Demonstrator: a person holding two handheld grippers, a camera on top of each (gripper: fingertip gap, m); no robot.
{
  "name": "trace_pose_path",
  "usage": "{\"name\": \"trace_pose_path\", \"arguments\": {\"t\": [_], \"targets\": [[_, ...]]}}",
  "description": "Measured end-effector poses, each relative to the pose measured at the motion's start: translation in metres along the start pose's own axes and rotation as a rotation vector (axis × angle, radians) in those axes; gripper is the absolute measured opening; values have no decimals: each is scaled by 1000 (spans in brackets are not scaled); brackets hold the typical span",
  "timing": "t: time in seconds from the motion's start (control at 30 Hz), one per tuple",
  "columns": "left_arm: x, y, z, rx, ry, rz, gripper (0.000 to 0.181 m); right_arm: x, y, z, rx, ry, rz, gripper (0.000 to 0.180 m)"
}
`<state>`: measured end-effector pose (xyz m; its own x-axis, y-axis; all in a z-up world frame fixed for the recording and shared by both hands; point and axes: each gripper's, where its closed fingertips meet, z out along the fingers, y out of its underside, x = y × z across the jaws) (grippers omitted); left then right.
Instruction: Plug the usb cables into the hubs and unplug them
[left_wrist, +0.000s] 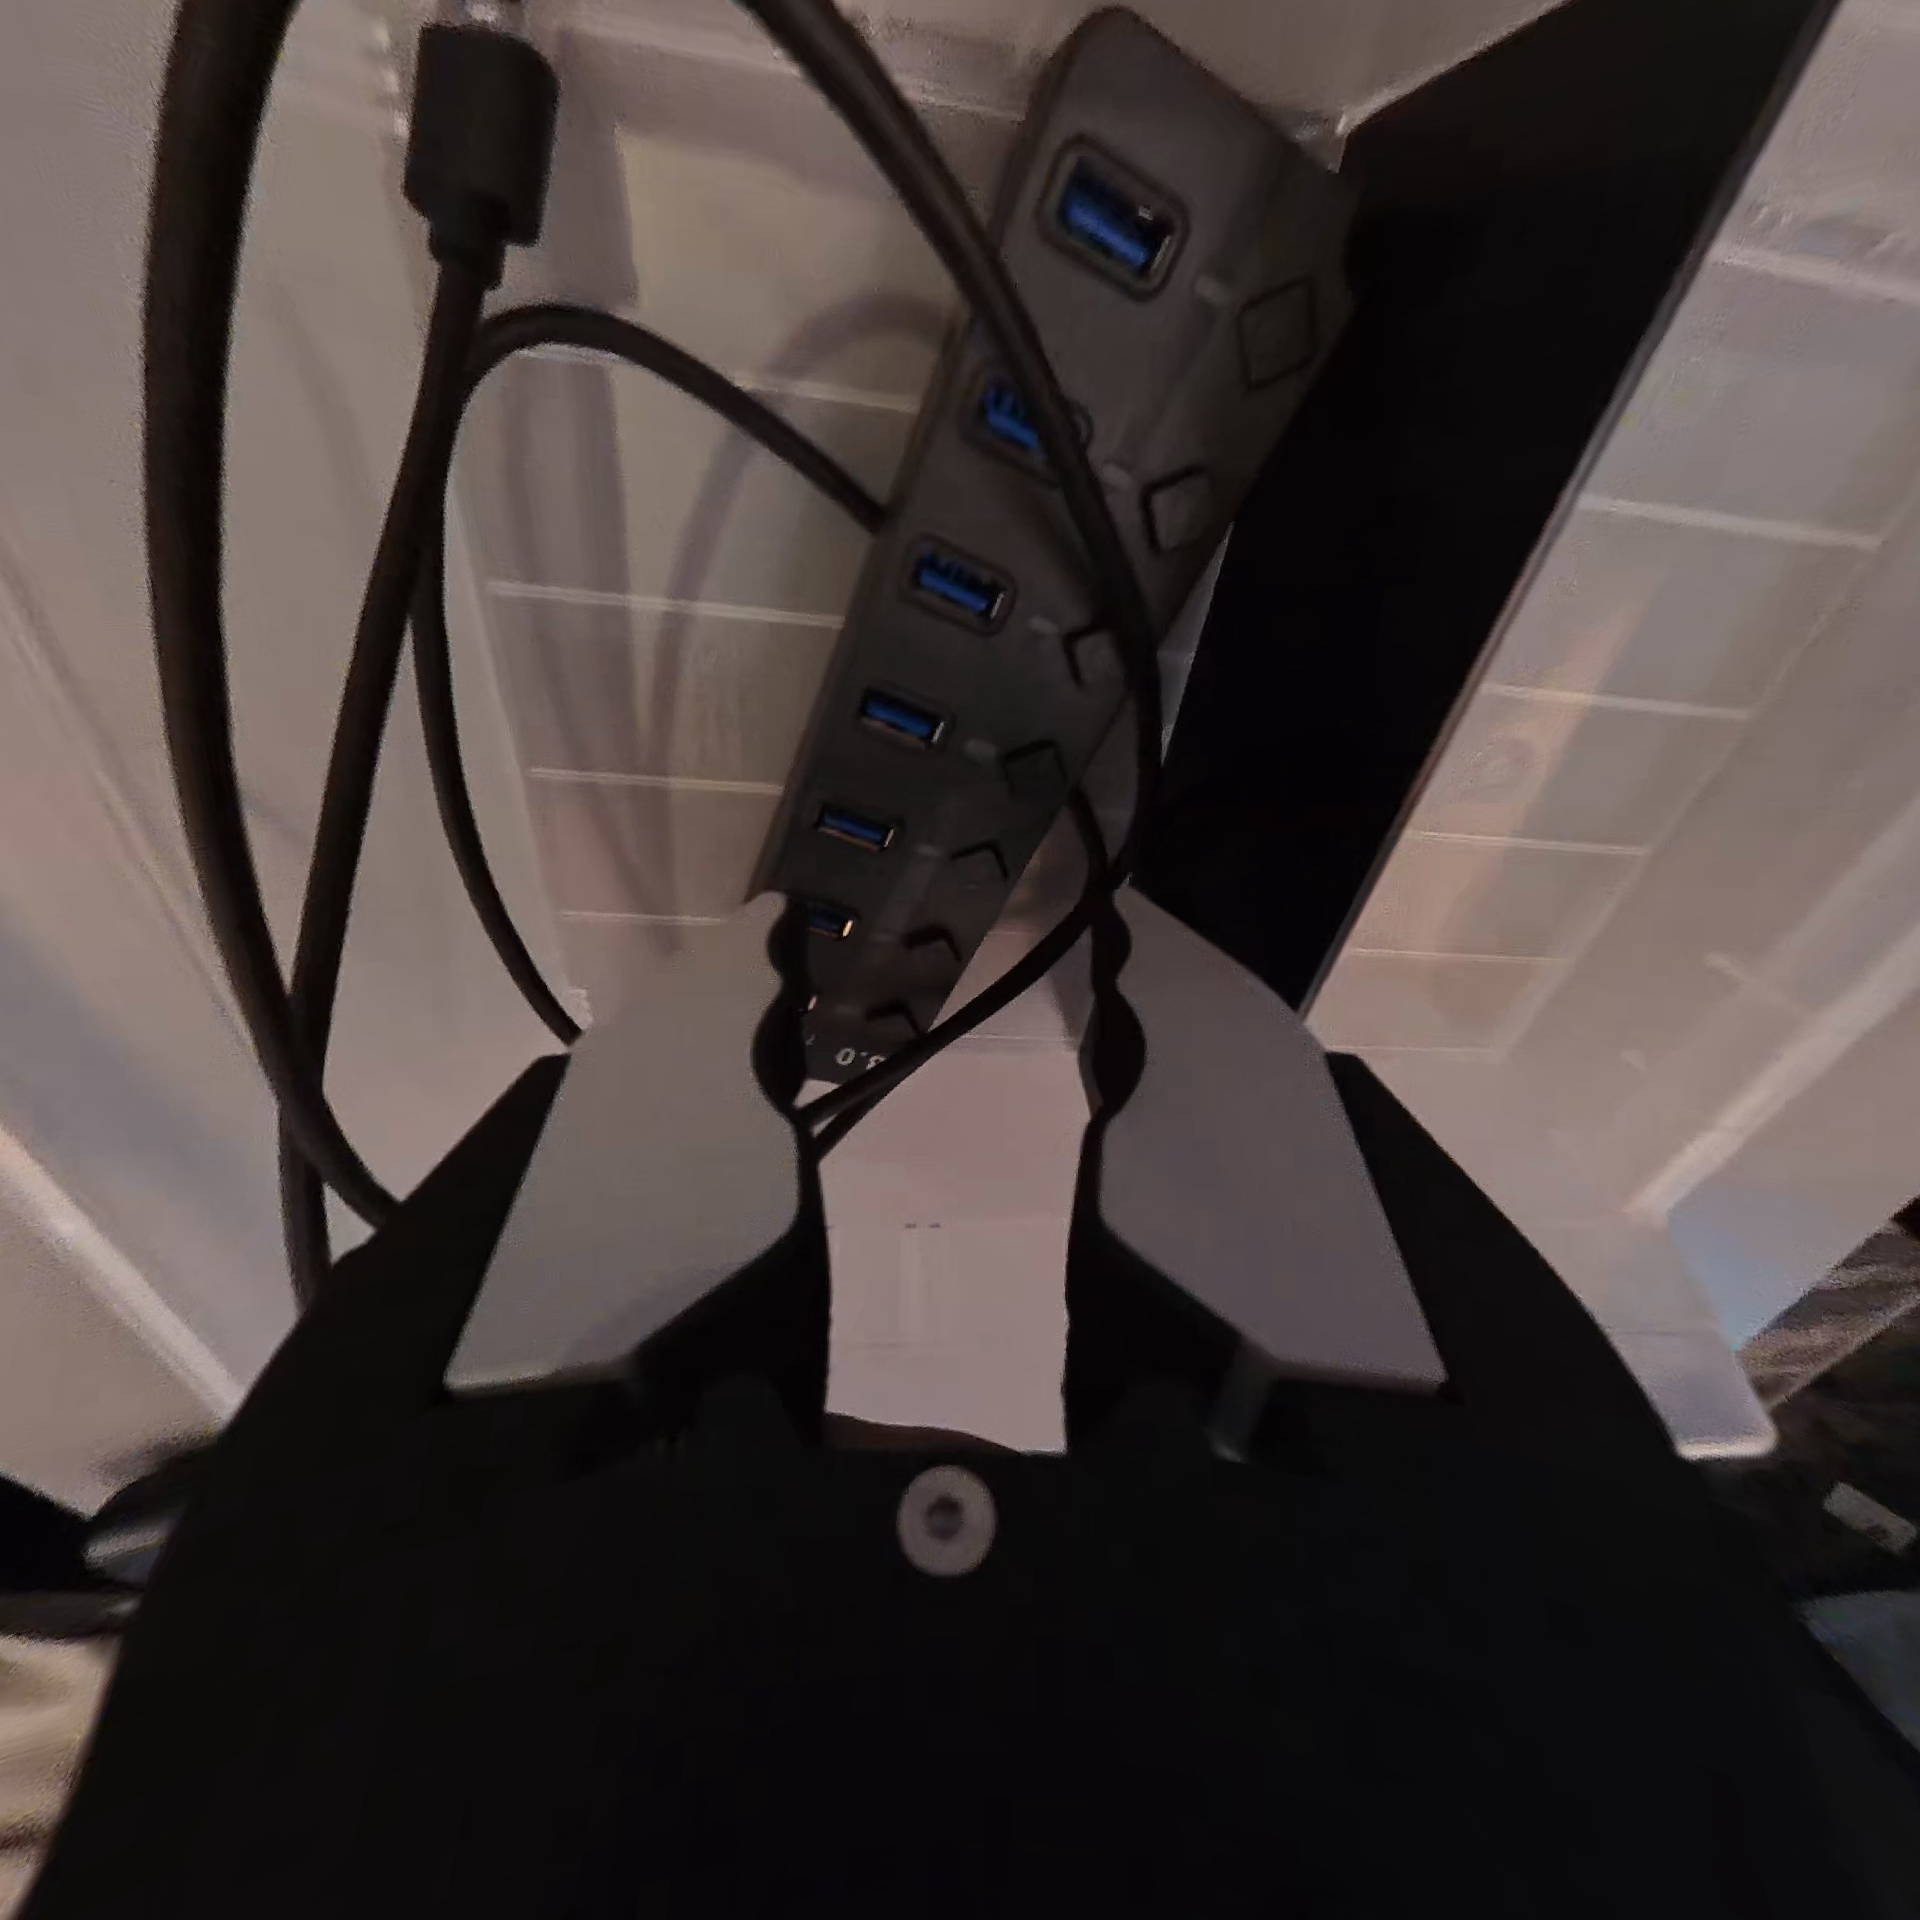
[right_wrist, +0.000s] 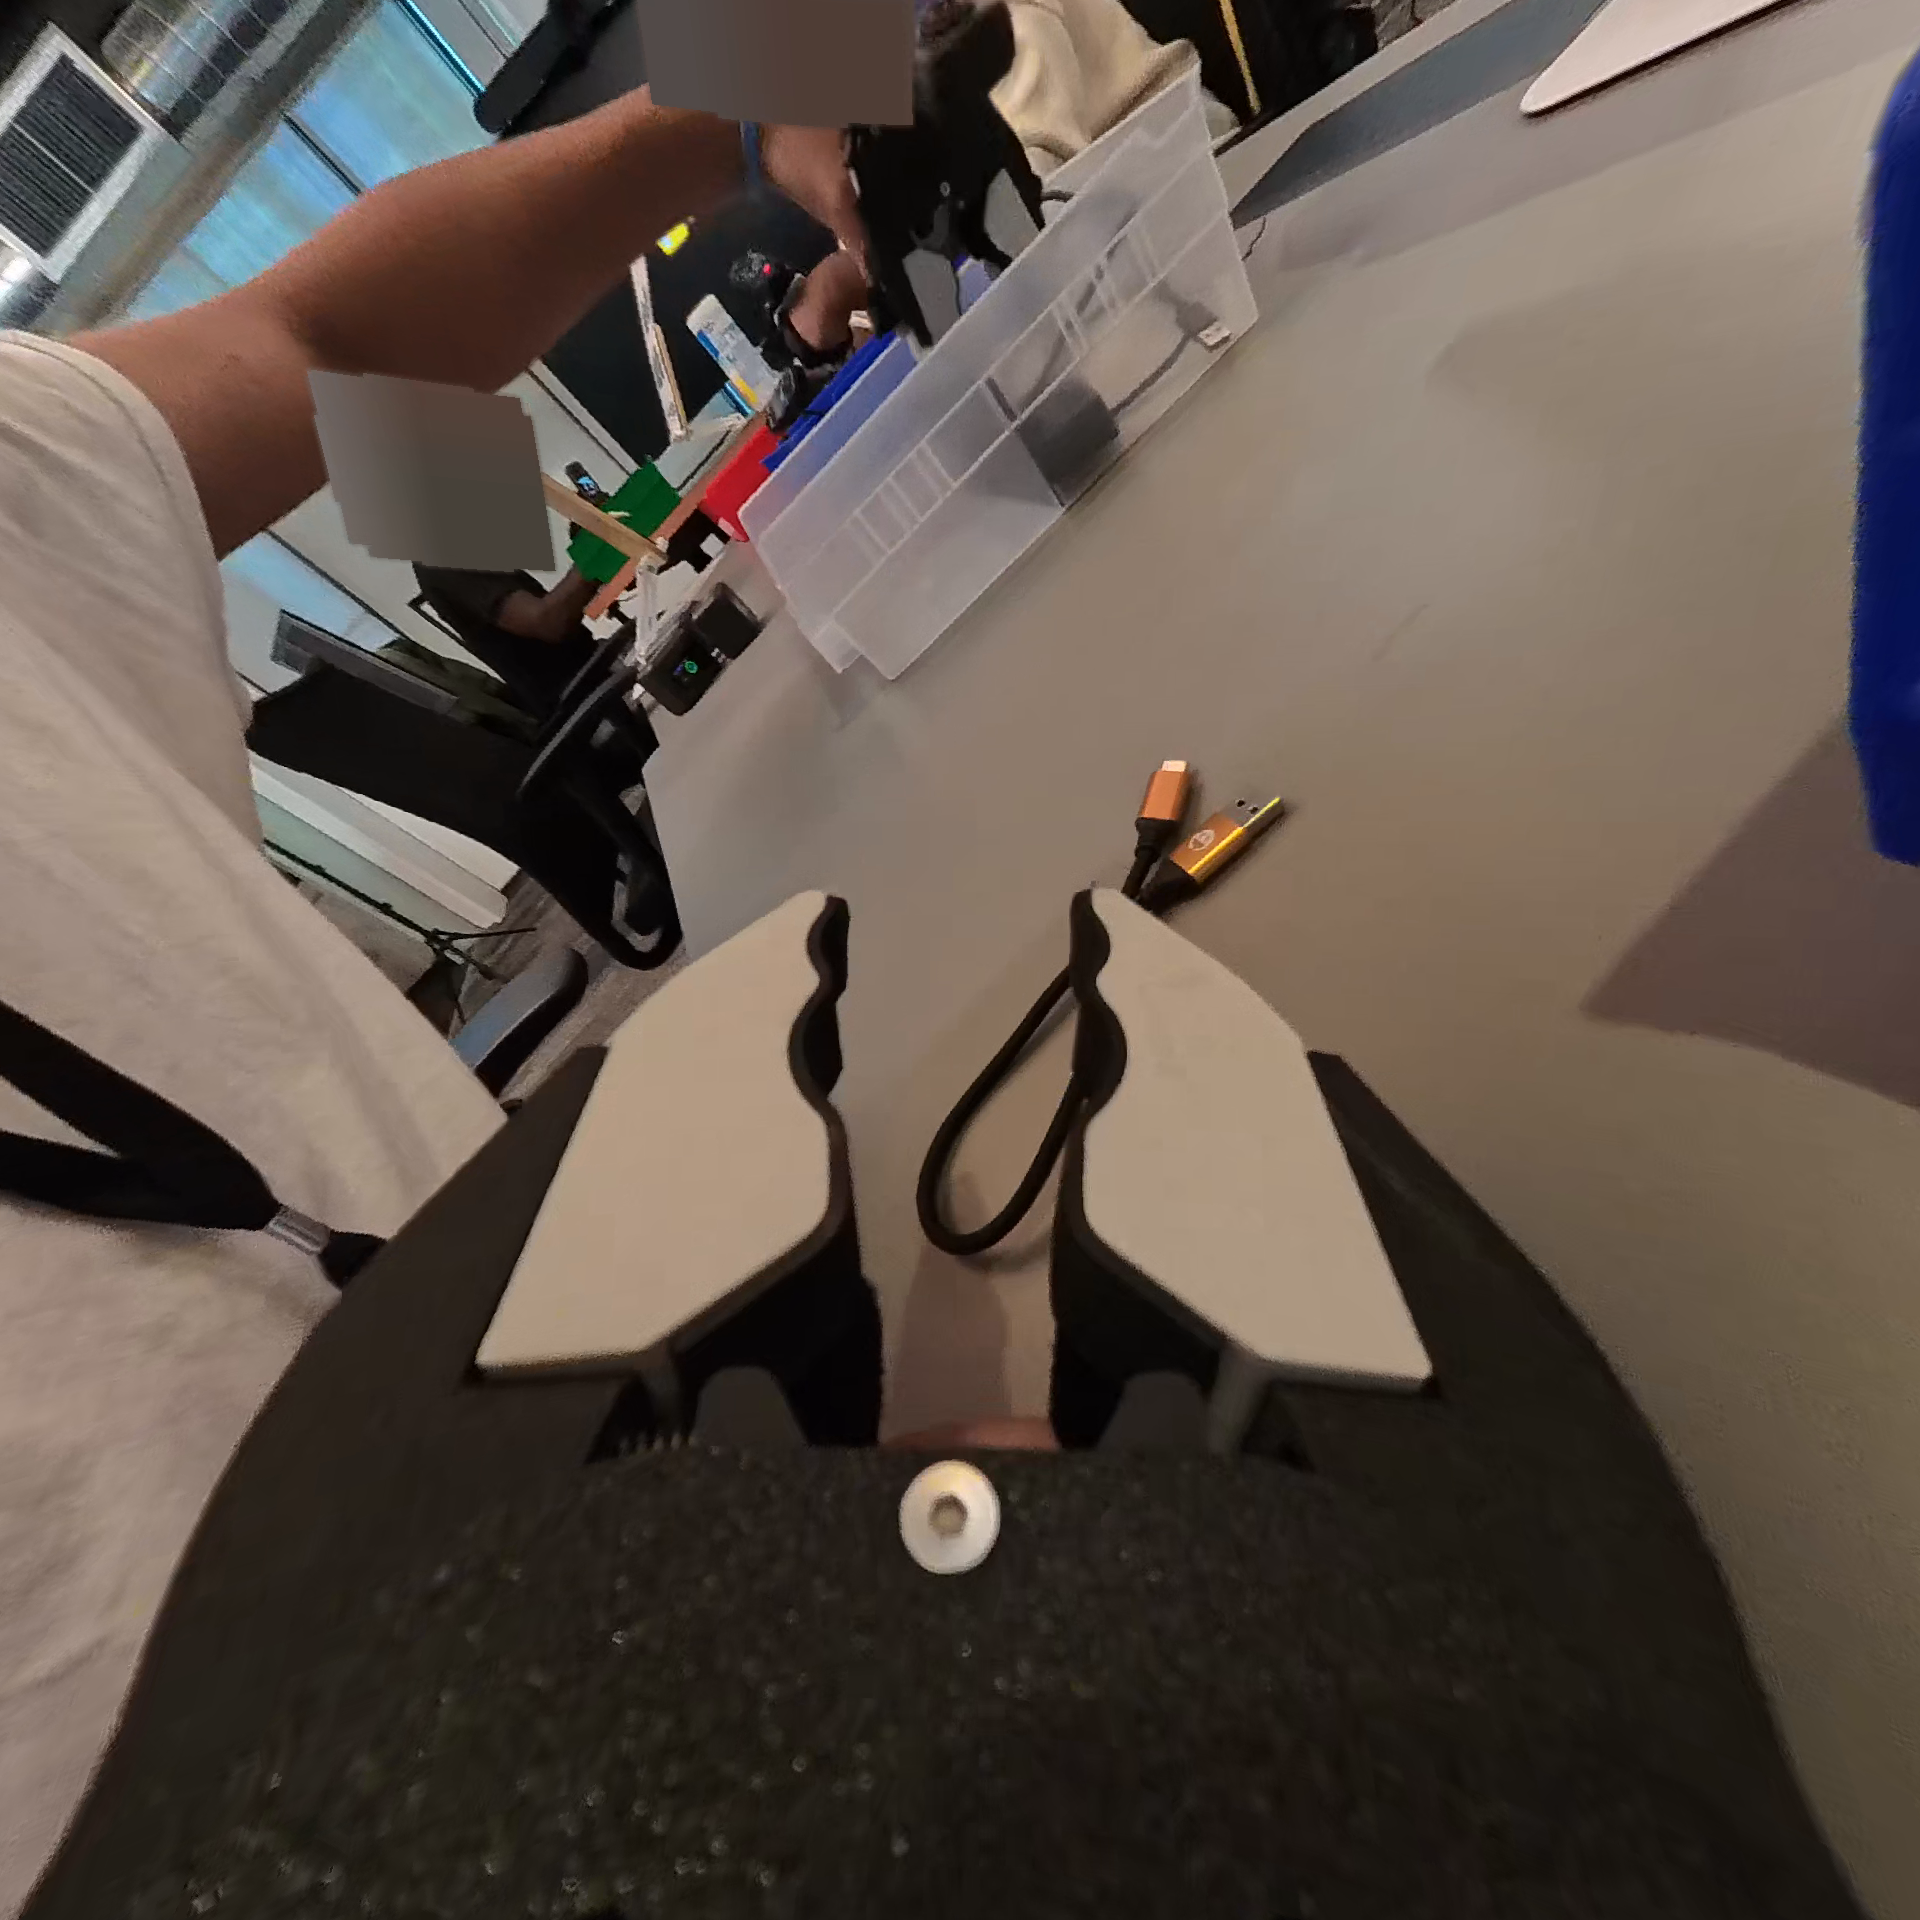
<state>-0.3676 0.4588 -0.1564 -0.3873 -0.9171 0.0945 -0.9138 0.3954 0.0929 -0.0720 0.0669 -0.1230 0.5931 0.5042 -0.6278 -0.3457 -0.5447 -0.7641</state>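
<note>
1. Black multi-port hub fills the left wrist view only: a row of blue ports, a button beside each, body tilted and lying in a clear plastic bin.
2. Left gripper jaws sit on either side of the hub's near end. Real contact can't be told, the frame is blurred. A thin black cable crosses the hub's face and runs down between the jaws.
3. Same view: a loose black plug at top left, its lead looping down the bin.
4. Right wrist view only: grey table, with a short black cable lying on it, two orange-sleeved connectors side by side at its far end.
5. Right gripper is released and holds nothing. The cable loop lies between its fingers, the connectors just past the right fingertip.
6. Right view also shows the bin from outside, well apart from the orange cable, with the left gripper reaching into it.
</note>
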Motion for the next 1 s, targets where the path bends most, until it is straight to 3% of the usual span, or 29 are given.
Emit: {"name": "trace_pose_path", "arguments": {"t": [0.13,0.23,0.3,0.33,0.5,0.63,0.8,1.0], "targets": [[-9,13,13,-111,-122,130,65,-7,0,0,1,-53,-8,42],[-20,5,21,-68,-199,178,75,-15,4,2,-22,-87,-30,43],[-22,6,33,-91,-200,183,70,-20,7,4,-37,-120,-32,43],[-17,8,35,-112,-142,184,59,-22,9,5,-45,-131,-30,43],[-23,15,28,-176,-193,213,56,-25,9,6,-45,-154,-19,43],[-35,15,-24,-209,-383,220,55,-23,3,4,-20,-145,-27,42],[-26,12,-128,-395,-664,338,55,-19,2,13,-83,-98,-114,42],[26,-52,-245,-474,-960,500,55,-20,-43,45,-89,0,-237,41]]}}
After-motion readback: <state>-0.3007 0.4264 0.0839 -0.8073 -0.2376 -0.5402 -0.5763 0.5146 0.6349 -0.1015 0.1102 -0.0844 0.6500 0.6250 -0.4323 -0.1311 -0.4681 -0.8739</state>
